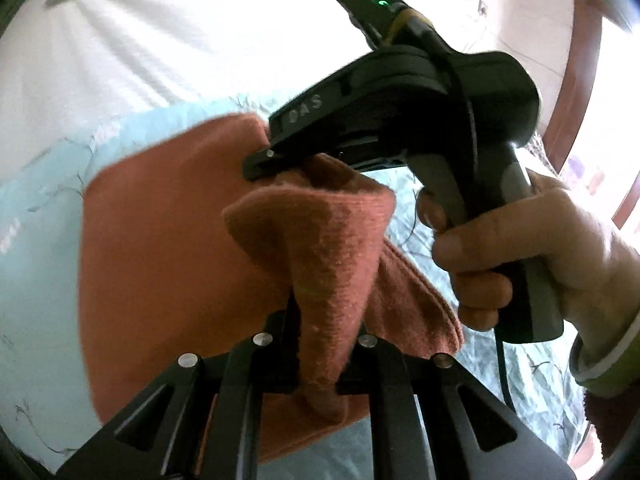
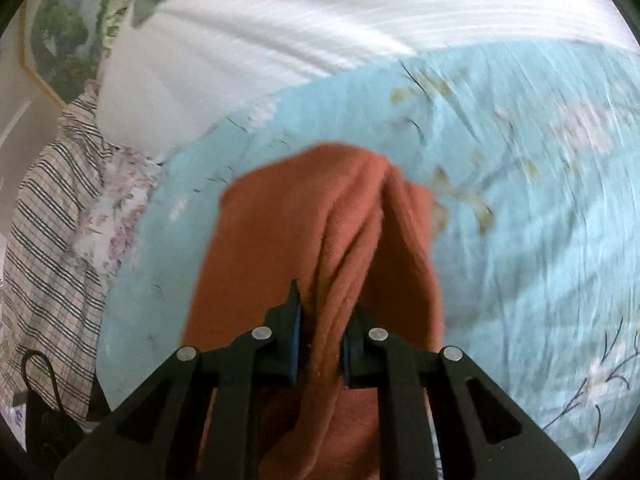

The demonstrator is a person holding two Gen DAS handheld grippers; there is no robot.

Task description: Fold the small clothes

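A small rust-orange knit garment (image 1: 160,240) hangs over a light blue floral bedsheet (image 1: 44,184). My left gripper (image 1: 318,360) is shut on a bunched edge of the garment, which rises in a fold between its fingers. In the left wrist view my right gripper (image 1: 272,160), held by a hand, pinches another part of the same edge further away. In the right wrist view my right gripper (image 2: 320,344) is shut on the garment (image 2: 320,220), which drapes away in folds over the sheet (image 2: 520,200).
A white ribbed cover (image 2: 320,20) lies beyond the blue sheet. A striped plaid cloth (image 2: 52,220) and a floral cloth (image 2: 116,216) lie at the left. A wooden frame (image 1: 576,80) stands at the right in the left wrist view.
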